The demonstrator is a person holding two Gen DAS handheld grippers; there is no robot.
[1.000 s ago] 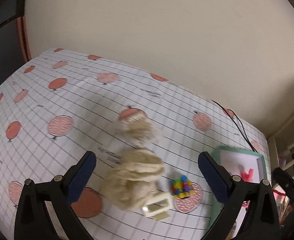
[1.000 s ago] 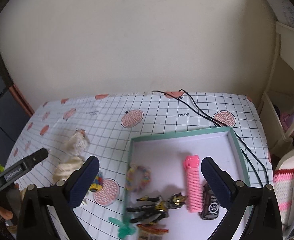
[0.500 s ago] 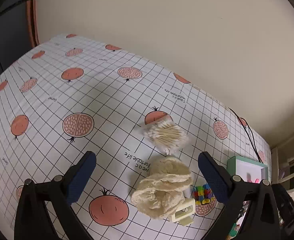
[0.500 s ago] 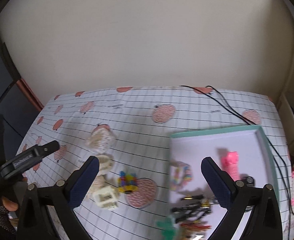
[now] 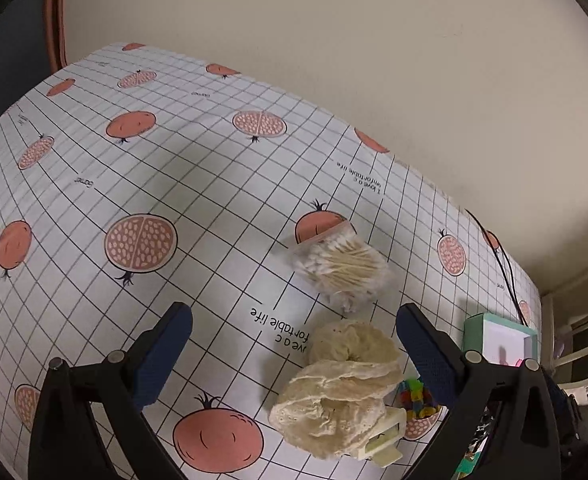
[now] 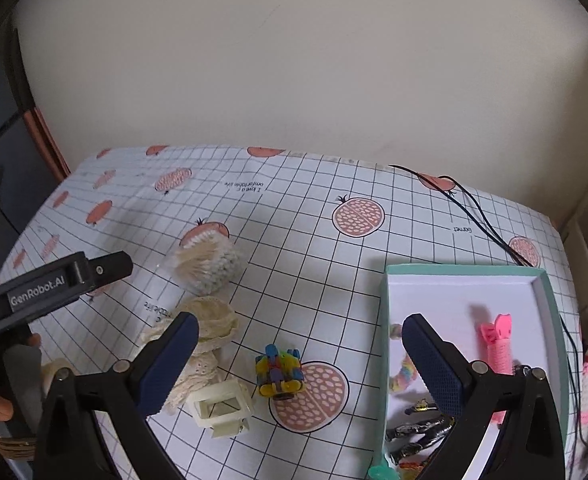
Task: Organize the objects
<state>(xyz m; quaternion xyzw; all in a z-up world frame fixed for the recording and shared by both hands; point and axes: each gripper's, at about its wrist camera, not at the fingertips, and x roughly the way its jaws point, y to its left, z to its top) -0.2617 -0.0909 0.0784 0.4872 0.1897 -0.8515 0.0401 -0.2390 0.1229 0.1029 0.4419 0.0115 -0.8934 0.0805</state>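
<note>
Both tongs wide open, nothing held. I read lace cloth (image 5: 344, 388) as likely next pick: light, soft, floppy, will bunch and snag, so I'd pinch thick top fold mid-bundle. It lies on table (image 5: 181, 200), between fingers of left gripper (image 5: 294, 354), toward 4 o'clock. In right gripper (image 6: 300, 360) view, cloth at 9 o'clock, teal tray (image 6: 550, 296) at 3. Cotton swab bag (image 5: 344, 266) at 12 of cloth: crinkly, slippery.

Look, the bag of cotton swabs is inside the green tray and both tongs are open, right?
Not quite. The bag of cotton swabs lies on the tablecloth, well left of the green tray, as the right wrist view shows. Both the left tongs and right tongs are open, holding nothing.
</note>
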